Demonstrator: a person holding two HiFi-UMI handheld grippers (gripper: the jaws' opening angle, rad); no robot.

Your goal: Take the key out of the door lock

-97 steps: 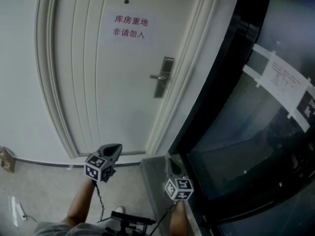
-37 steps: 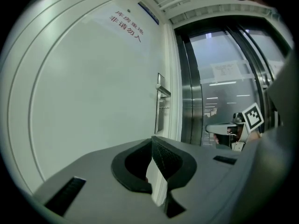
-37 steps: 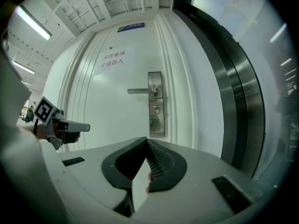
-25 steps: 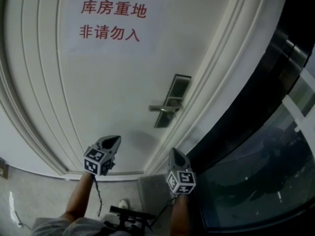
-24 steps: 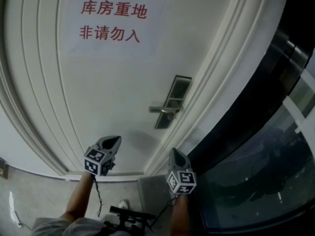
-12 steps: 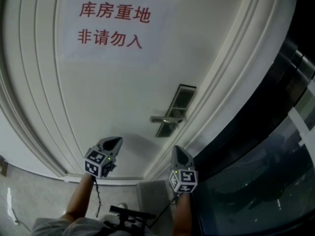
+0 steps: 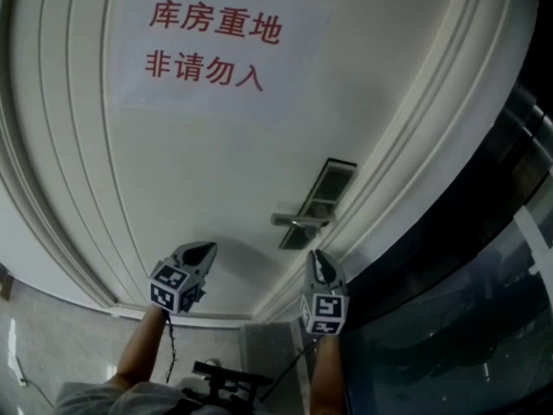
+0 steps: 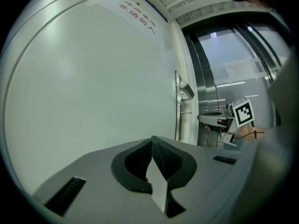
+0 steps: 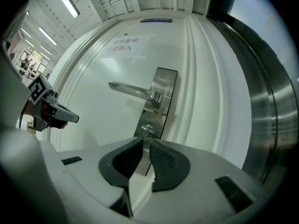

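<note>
The white door (image 7: 190, 162) carries a steel lock plate (image 9: 161, 97) with a lever handle (image 9: 133, 90). A small silver key (image 9: 148, 129) sticks out of the plate below the handle. My right gripper (image 9: 145, 141) points at it, and its jaws have just been opening to a narrow gap with nothing between them. The key stands just beyond the tips. In the head view the right gripper (image 7: 316, 258) sits under the handle (image 7: 298, 221), and the key is too small to make out. My left gripper (image 7: 200, 249) hangs shut and empty, left of the lock and facing the door.
A paper sign (image 7: 212, 50) with red characters is stuck on the door above the lock. Moulded white door frame (image 7: 406, 154) runs to the right of the plate, then a dark metal and glass wall (image 7: 458, 266). The person's forearms and a cable show at the bottom.
The door has come nearer in the head view. My right gripper has risen towards the handle and rolled a little. The left gripper has shifted slightly.
</note>
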